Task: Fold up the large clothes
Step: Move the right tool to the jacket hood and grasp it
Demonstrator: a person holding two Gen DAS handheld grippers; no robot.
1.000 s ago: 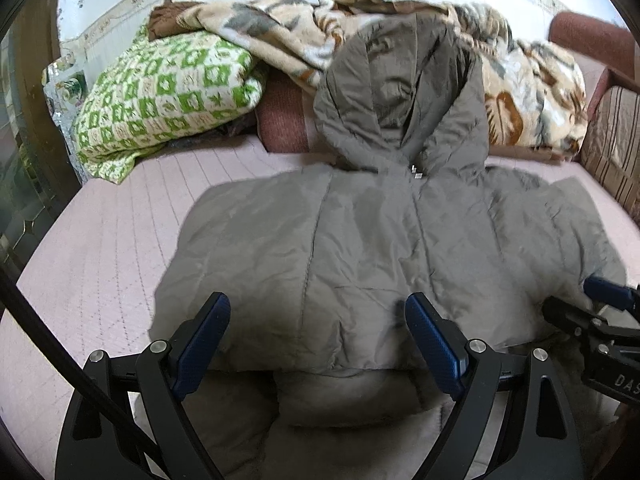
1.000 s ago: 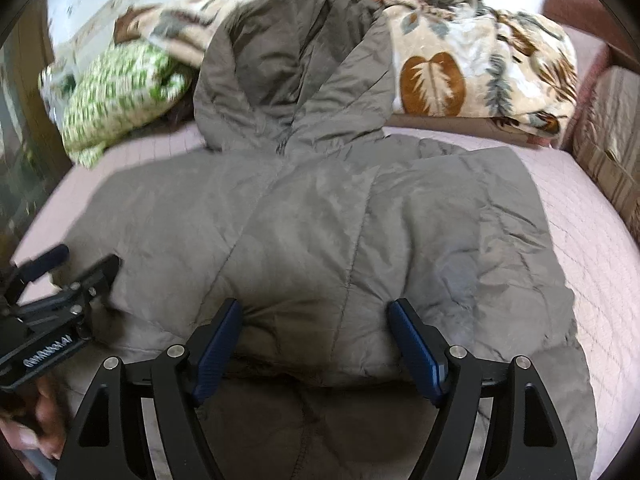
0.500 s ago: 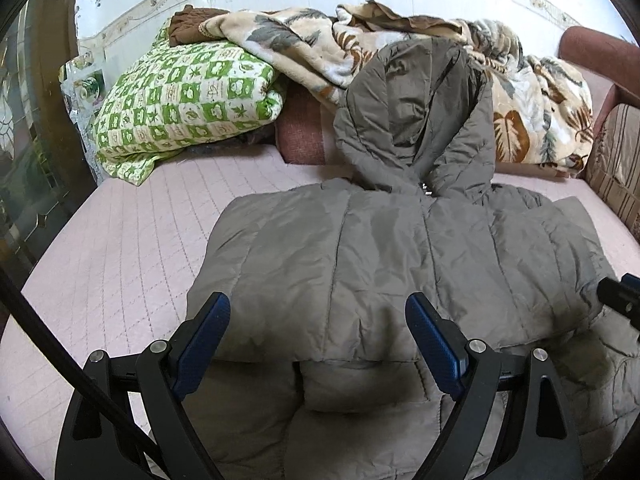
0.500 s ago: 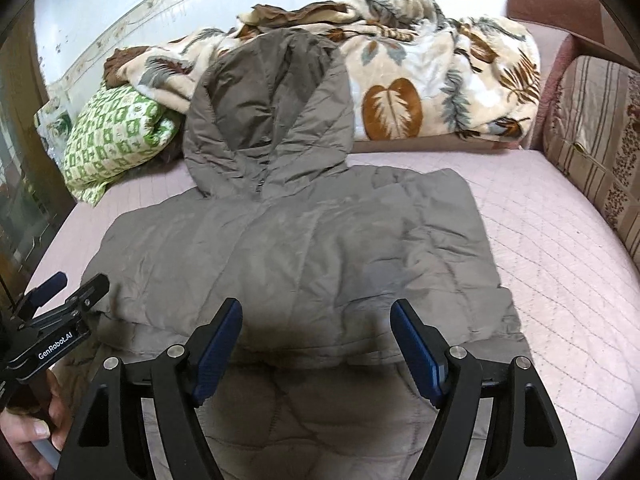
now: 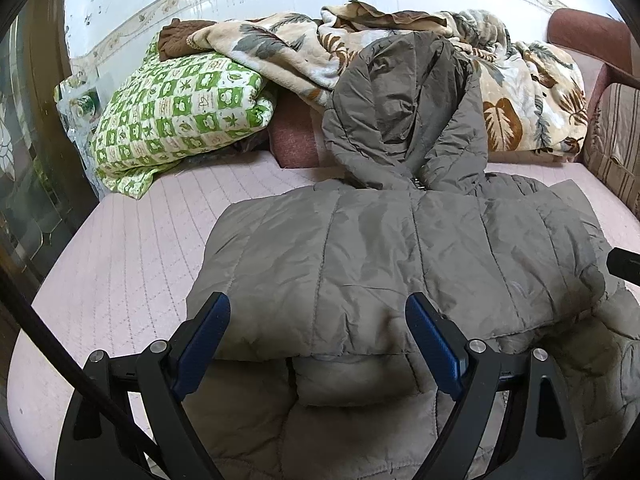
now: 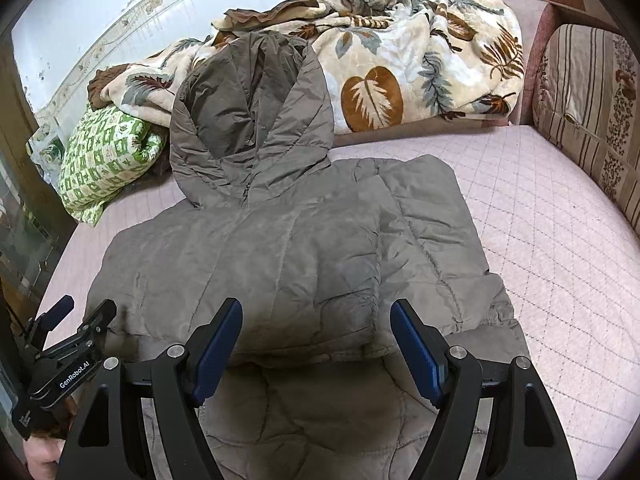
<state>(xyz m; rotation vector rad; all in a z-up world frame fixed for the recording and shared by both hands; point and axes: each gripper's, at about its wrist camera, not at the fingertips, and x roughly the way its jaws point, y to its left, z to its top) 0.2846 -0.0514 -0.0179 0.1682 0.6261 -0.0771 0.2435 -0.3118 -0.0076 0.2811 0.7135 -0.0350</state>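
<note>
A grey-brown hooded puffer jacket (image 5: 400,248) (image 6: 280,256) lies on the pink quilted mattress, its lower part folded up over the body and its lining showing at the near edge. Its hood (image 5: 404,116) (image 6: 252,120) leans against the bedding behind. My left gripper (image 5: 318,346) hovers open above the folded near edge, nothing between its blue pads. My right gripper (image 6: 316,348) is open too, over the same edge further right. The left gripper (image 6: 76,320) also shows at the left of the right wrist view, held by a hand (image 6: 40,456).
A leaf-print blanket (image 6: 400,64) and a green checked pillow (image 5: 180,116) are heaped at the back. A striped cushion (image 6: 592,112) lines the right side. Bare mattress (image 6: 560,248) lies right of the jacket, and more mattress (image 5: 128,248) on its left.
Both grippers have pulled back and risen from the jacket, so more of the bed shows. The folded jacket lies still and free of the jaws. The right gripper has rolled slightly.
</note>
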